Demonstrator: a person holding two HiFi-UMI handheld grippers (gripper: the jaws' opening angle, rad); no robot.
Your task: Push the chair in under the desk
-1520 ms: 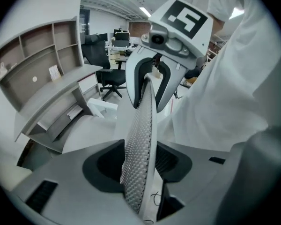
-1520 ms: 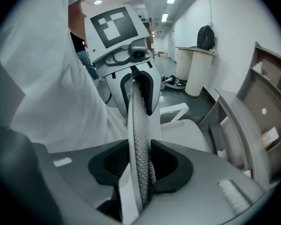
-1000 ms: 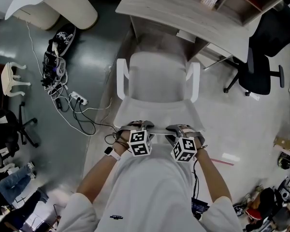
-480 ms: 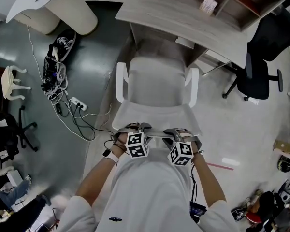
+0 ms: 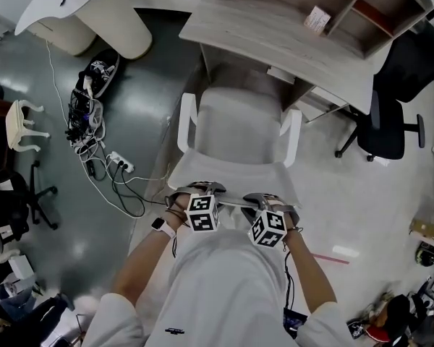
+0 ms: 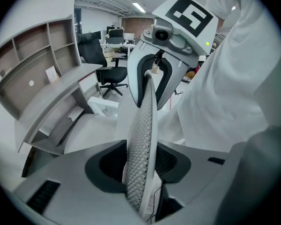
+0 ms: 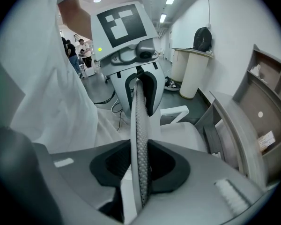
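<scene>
The left gripper, its jaws just drawn in a little, and the right gripper each clamp the top rim of the white chair. The chair's seat front sits just under the desk.

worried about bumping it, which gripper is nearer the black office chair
Right. The right gripper grips the white chair's backrest on the side toward the black office chair; the left gripper, jaws just closing further on that backrest, is farther off.
</scene>
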